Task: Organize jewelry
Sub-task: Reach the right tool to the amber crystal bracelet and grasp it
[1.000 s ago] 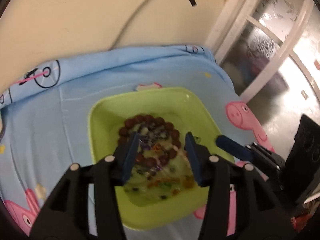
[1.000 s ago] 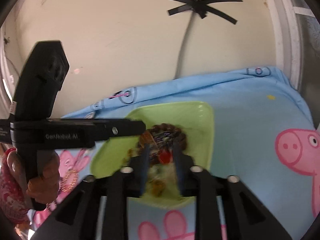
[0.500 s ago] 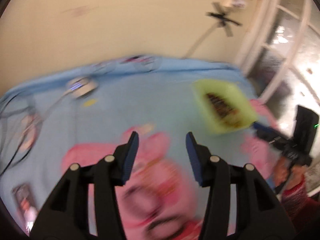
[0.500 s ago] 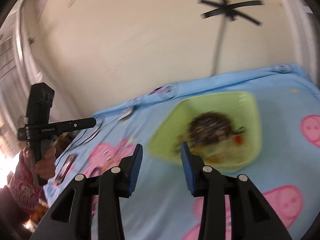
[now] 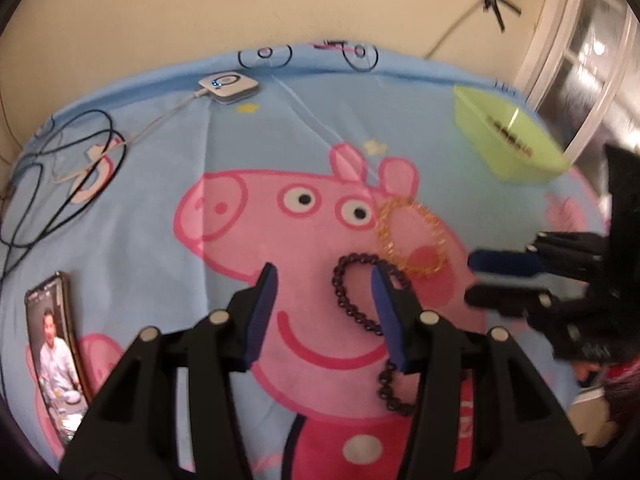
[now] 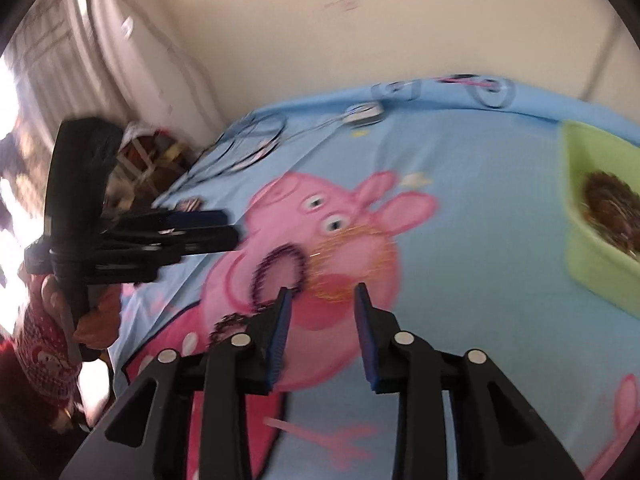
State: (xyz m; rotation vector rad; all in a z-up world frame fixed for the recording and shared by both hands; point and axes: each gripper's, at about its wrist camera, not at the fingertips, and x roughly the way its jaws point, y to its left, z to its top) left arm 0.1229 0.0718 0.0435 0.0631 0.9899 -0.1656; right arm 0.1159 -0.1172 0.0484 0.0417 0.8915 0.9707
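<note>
Surface: bed or similar flat top, exact kind not discernible, covered by a light blue cloth [image 5: 168, 160] printed with a large pink cartoon pig and bicycles.

Lying directly on the cloth:
- dark beaded necklace [image 5: 356, 312], on the pig's face;
- gold chain loop [image 5: 412, 236], touching the beads;
- green tray [image 5: 508, 144], far right, holding beaded items;
- white square device [image 5: 229, 85], far edge;
- black cables [image 5: 60, 184], left;
- phone [image 5: 56, 344], screen lit, near left.

left gripper [image 5: 322, 312]: I've swung it off the green tray [image 5: 508, 148], now far right, to the dark bead necklace [image 5: 362, 312] | right gripper [image 6: 323, 334]: pulled back too, over the gold chain [image 6: 344, 268]
</note>
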